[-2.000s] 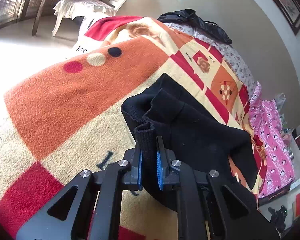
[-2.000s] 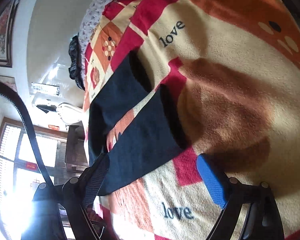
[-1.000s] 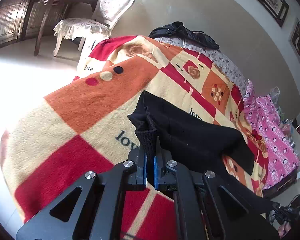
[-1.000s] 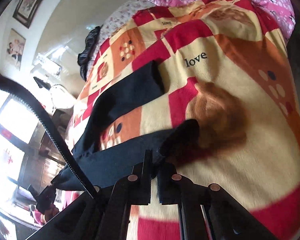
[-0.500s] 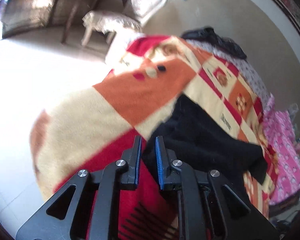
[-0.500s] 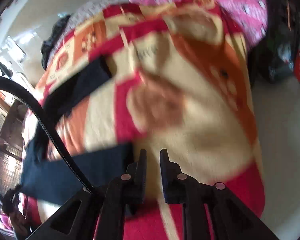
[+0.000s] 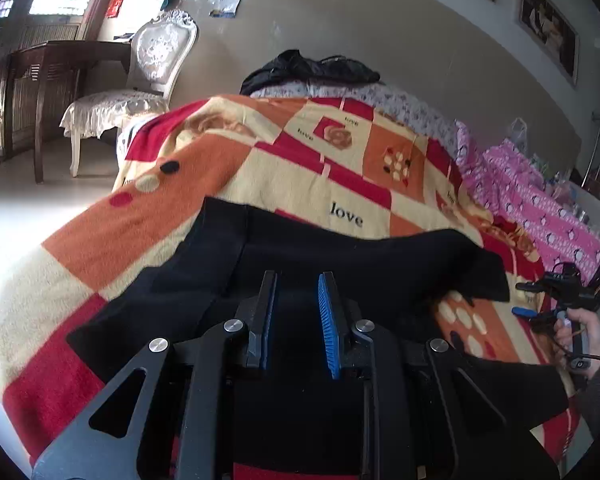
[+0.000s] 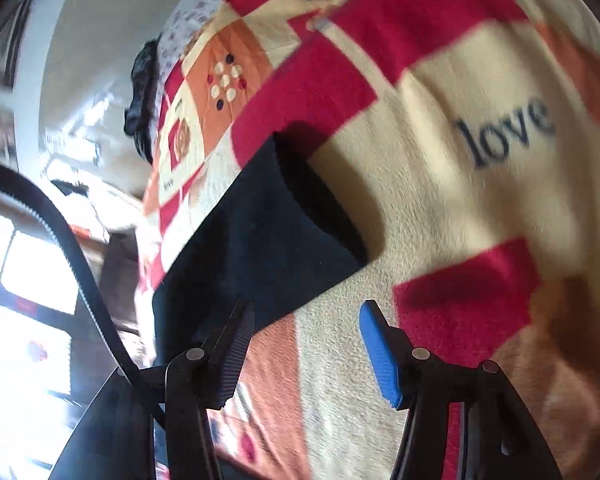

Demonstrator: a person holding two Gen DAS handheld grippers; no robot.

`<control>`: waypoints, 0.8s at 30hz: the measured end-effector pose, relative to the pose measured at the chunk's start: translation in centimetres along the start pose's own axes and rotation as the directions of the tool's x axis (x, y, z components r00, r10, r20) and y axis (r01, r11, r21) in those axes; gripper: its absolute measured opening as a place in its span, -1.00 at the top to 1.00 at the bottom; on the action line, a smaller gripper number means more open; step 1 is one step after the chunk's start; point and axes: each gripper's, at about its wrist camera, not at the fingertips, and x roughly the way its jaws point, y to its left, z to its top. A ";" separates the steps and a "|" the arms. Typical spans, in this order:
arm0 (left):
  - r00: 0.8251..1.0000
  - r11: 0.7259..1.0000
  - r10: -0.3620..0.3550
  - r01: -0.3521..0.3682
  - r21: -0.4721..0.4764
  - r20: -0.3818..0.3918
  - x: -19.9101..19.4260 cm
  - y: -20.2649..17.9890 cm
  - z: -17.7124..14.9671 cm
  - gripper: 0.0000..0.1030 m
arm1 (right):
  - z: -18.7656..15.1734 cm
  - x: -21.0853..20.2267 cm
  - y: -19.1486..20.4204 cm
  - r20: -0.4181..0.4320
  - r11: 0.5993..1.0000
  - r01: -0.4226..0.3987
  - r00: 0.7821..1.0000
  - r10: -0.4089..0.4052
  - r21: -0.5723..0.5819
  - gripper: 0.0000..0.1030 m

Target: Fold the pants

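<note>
The black pants (image 7: 340,256) lie spread on the patterned blanket (image 7: 284,160), waist at the left, one leg running right. My left gripper (image 7: 298,284) is open and empty just above the waist part. In the right wrist view, my right gripper (image 8: 306,314) is open and empty above the blanket, next to the cuff end of a pants leg (image 8: 268,236). The right gripper, held in a hand, also shows in the left wrist view (image 7: 556,296) at the right, beyond the leg end.
A white chair (image 7: 140,80) and a dark wooden desk (image 7: 52,60) stand on the floor at the left. A black garment (image 7: 312,70) lies at the bed's far end. Pink bedding (image 7: 540,196) lies at the right. The blanket's edge drops off at the left.
Both grippers have let go of the pants and opened. The pants now lie flat on the blanket. The left gripper has drawn back; the right has swung toward the other leg's cuff.
</note>
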 end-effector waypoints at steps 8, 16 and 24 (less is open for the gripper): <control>0.992 1.000 -0.030 0.030 -0.001 -0.120 2.6 -0.7 -1.1 0.45 | 1.0 2.0 0.1 0.079 0.999 -0.029 0.997 0.026 0.031 -0.04; 0.979 0.983 -0.080 0.047 -0.177 -0.185 3.4 1.9 -1.4 0.21 | -0.2 2.2 3.0 0.119 0.982 0.121 0.987 -0.104 -0.148 0.84; 0.980 0.983 -0.084 0.051 -0.178 -0.180 3.1 2.0 -1.4 0.21 | -3.2 -6.7 2.4 0.145 0.981 0.150 0.981 -0.132 -0.121 0.84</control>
